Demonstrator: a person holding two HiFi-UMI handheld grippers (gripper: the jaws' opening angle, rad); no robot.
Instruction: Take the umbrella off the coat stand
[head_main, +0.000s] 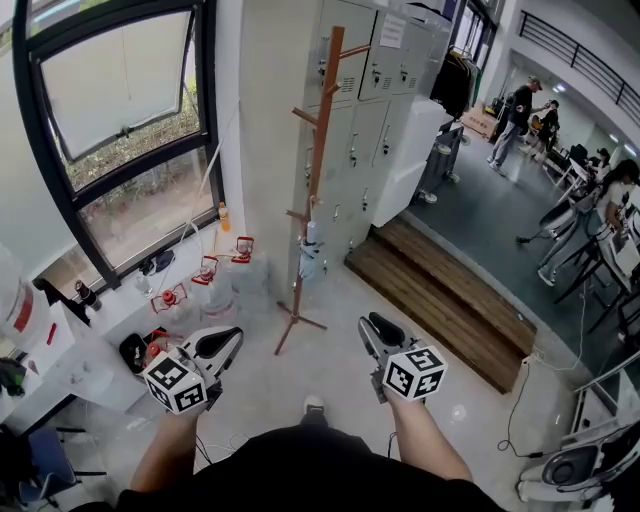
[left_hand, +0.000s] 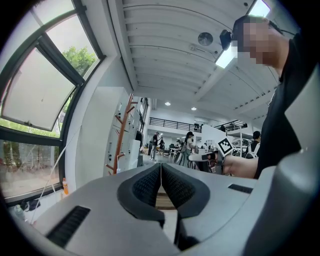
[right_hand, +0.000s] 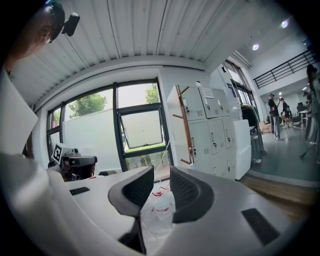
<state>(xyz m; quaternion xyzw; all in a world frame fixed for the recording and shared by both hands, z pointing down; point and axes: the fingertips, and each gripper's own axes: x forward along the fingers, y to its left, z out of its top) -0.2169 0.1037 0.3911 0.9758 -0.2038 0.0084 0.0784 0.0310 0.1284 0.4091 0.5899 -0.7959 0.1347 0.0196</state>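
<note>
Coat stand (head_main: 318, 160) of reddish wood stands on the floor ahead, in front of grey lockers (head_main: 372, 110), right of a large window (head_main: 130, 130). Umbrella (head_main: 310, 256), small, pale and folded, hangs low on the stand's pole, well apart from both grippers. Clear water bottles (head_main: 215, 292) with red handles sit on the floor left of the stand. Near the person, the left gripper (head_main: 236, 338) is held level with its jaws pressed together and nothing between them. The right gripper (head_main: 368, 324) has its jaws spread and holds nothing.
</note>
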